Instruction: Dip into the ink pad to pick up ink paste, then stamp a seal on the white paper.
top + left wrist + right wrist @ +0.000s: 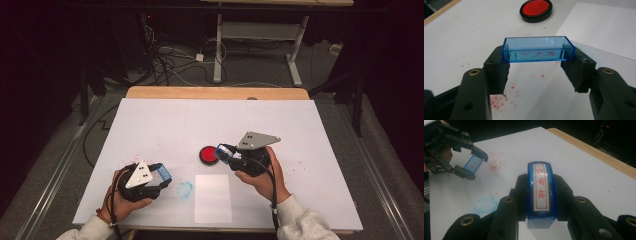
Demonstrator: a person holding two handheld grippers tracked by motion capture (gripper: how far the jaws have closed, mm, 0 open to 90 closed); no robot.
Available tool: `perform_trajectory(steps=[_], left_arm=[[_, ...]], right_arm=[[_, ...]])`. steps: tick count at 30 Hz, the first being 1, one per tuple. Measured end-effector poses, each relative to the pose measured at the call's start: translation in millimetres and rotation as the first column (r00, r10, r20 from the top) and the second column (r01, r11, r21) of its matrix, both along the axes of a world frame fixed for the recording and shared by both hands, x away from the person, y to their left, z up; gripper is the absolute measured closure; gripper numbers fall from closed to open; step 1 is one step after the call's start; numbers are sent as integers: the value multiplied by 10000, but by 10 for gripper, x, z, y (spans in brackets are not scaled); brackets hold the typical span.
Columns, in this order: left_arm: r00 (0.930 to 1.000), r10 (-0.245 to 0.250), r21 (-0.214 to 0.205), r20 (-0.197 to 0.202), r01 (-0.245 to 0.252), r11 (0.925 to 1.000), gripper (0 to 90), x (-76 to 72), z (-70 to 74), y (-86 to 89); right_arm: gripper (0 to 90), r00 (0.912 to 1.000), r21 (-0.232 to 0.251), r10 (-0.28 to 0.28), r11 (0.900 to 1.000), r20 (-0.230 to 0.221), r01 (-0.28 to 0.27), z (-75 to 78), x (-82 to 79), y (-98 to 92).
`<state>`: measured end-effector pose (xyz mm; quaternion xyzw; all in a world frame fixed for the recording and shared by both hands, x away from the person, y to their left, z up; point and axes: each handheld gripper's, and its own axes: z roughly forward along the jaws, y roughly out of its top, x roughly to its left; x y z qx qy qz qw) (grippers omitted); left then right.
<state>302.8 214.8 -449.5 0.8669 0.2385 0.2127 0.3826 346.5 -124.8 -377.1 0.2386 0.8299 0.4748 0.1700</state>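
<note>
We see the left tool (pixel 537 72) clamped on a clear blue stamp cap (pixel 538 49), held by its two short ends at the lower left of the high view, above the white surface (pixel 165 120). The right tool (pixel 540 195), right of centre there, grips a blue stamp (pixel 540 192) by its sides, just beside the round red ink pad (pixel 208 155). A white paper sheet (pixel 213 198) lies between the hands at the lower centre.
</note>
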Motion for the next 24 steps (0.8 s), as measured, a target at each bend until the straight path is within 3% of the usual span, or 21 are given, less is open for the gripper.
perform_trajectory(steps=[24], left_arm=[[10000,-53,140,-55,54,9999,396,-24,-3,-10]], right_arm=[[702,9990,-13,424,9991,116,-424,55,-204,-33]])
